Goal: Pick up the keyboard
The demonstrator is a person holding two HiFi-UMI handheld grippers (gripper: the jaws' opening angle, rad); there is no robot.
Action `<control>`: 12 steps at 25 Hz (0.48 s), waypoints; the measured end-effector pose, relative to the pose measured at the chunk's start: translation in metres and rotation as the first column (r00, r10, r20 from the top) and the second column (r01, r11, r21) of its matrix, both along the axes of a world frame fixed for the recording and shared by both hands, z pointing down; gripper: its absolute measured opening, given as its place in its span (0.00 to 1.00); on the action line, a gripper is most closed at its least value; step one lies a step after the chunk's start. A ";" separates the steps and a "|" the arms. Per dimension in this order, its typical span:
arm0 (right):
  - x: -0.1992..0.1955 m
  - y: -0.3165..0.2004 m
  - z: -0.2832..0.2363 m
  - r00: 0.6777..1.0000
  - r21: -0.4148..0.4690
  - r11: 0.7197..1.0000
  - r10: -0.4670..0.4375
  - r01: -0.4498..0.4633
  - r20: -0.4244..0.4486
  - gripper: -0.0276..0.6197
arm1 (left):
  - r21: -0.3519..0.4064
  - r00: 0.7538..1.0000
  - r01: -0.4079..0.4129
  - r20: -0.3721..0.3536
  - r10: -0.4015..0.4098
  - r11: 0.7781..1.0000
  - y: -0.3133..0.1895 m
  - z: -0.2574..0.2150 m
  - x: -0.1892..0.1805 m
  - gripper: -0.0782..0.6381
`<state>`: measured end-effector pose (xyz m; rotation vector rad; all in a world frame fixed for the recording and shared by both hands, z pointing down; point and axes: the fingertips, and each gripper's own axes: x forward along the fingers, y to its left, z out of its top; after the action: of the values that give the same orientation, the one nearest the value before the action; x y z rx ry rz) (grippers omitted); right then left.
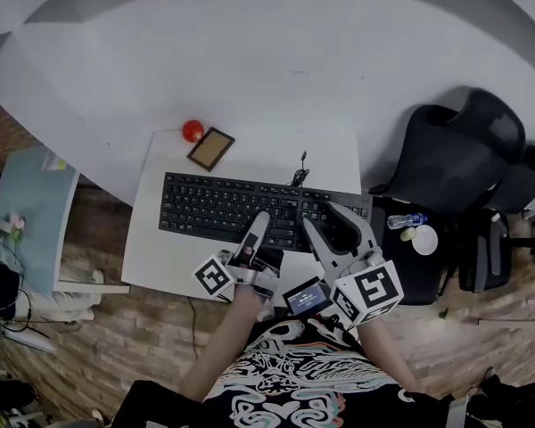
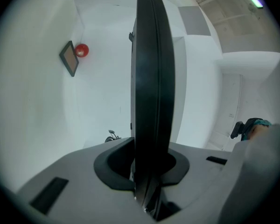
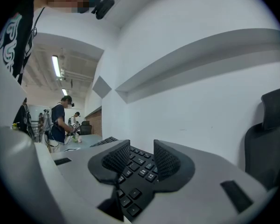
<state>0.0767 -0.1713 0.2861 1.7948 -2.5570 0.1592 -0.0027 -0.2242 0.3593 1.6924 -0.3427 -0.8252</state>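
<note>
A black keyboard (image 1: pixel 223 208) lies across the white table (image 1: pixel 160 257), its cable (image 1: pixel 300 169) running off the far edge. My left gripper (image 1: pixel 260 232) has its jaws closed on the keyboard's near edge. In the left gripper view the keyboard (image 2: pixel 149 78) shows edge-on as a dark slab clamped in the left gripper (image 2: pixel 147 164). My right gripper (image 1: pixel 332 228) is over the keyboard's right part. In the right gripper view the jaws of the right gripper (image 3: pixel 142 160) stand apart, and the keys (image 3: pixel 130 195) show between and beneath the ribbed pads (image 3: pixel 116 158).
A red ball (image 1: pixel 193 130) and a small brown framed panel (image 1: pixel 211 148) sit at the table's far left. A black office chair (image 1: pixel 464 163) stands to the right, with a bottle (image 1: pixel 407 220) on a dark stool. A pale blue table (image 1: pixel 36 212) is at the left. People (image 3: pixel 59 122) stand far off.
</note>
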 end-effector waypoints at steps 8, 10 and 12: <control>0.002 0.004 -0.006 0.999 0.022 0.999 0.035 -0.035 -0.009 0.31 | 0.004 1.000 0.028 0.000 -0.028 1.000 0.003 -0.004 -0.004 0.22; 0.004 0.003 -0.010 0.999 0.031 0.998 0.049 -0.049 -0.007 0.30 | 0.008 0.999 0.036 0.008 -0.036 0.999 0.001 -0.006 -0.006 0.22; 0.007 0.004 -0.012 0.998 0.045 0.997 0.067 -0.066 -0.013 0.26 | 0.012 0.999 0.041 0.018 -0.042 0.999 0.001 -0.007 -0.007 0.22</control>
<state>0.0833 -0.1674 0.2737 1.8906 -2.5124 0.0898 -0.0096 -0.2227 0.3524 1.7096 -0.3875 -0.8440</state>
